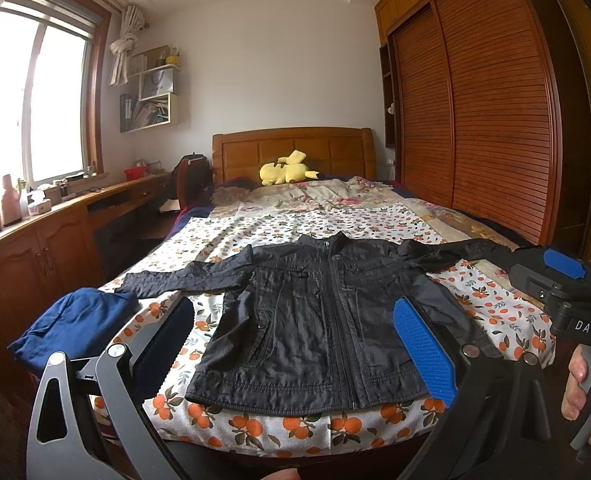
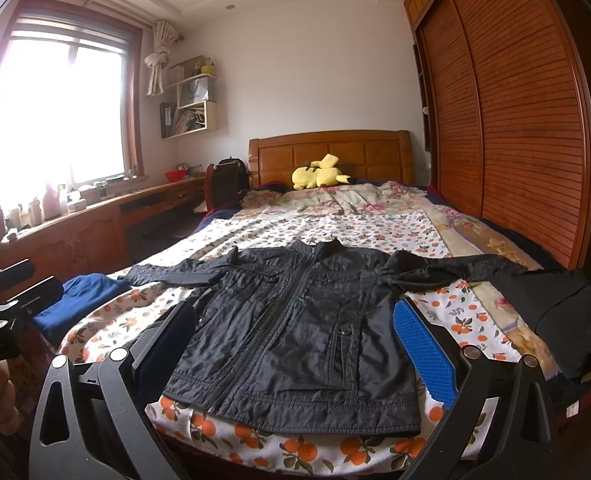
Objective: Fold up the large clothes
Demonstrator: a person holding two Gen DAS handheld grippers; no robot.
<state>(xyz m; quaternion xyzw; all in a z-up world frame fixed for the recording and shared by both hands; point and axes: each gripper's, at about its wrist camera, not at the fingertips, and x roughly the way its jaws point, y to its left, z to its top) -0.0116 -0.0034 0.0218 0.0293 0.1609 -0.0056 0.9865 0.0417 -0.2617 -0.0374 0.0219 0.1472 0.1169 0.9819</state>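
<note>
Black jacket [image 1: 315,320] lies flat, zipped, sleeves spread, on the bed [image 1: 335,428]. Left tool [image 1: 295,344] and right tool [image 2: 295,344] both gape wide, holding nothing.

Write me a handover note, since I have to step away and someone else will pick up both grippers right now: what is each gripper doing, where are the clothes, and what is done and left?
Left gripper: open, empty, above the bed's near edge.
Right gripper: open, empty, likewise.
Black jacket: flat on the orange-print sheet, zipped, front up, both sleeves spread sideways.
Blue garment: bunched at the left bed edge.
Another dark garment: at the right edge.
Done: jacket laid out. Left: all folds, probably sleeves first.
</note>
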